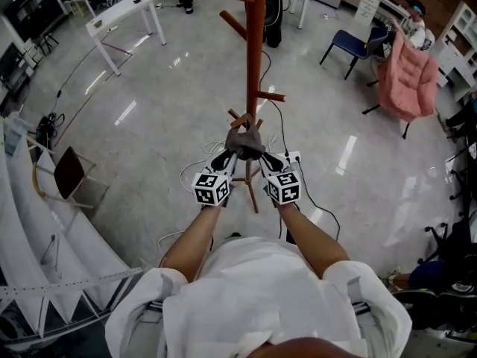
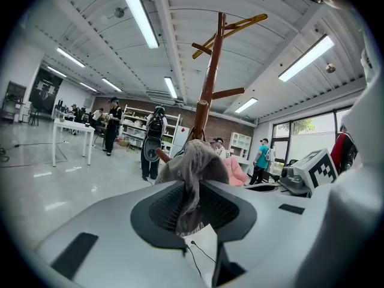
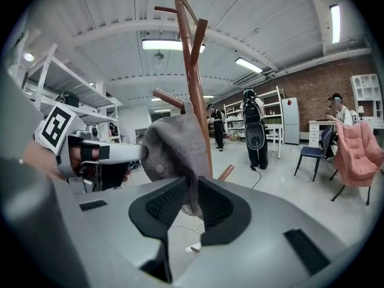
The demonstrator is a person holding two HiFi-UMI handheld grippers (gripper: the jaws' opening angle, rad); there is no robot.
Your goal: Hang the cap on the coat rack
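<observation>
A grey cap point(image 1: 244, 143) is held between both grippers right in front of the wooden coat rack point(image 1: 255, 43). My left gripper point(image 1: 225, 160) is shut on the cap's left side, and the cloth point(image 2: 192, 179) hangs between its jaws. On the cap's other side my right gripper point(image 1: 266, 159) is shut on the fabric point(image 3: 174, 152) too. The cap sits level with a low peg point(image 1: 240, 118) of the rack, against the pole. Whether it rests on the peg is hidden by the cloth. Higher pegs point(image 2: 231, 92) branch off the pole point(image 3: 191, 59) above.
The rack's legs point(image 1: 251, 189) spread on the shiny floor below my grippers, with cables and a white power strip point(image 1: 292, 157) beside them. A pink armchair point(image 1: 406, 77), a blue chair point(image 1: 355, 45) and a white table point(image 1: 123, 17) stand further off. People stand at the room's far end.
</observation>
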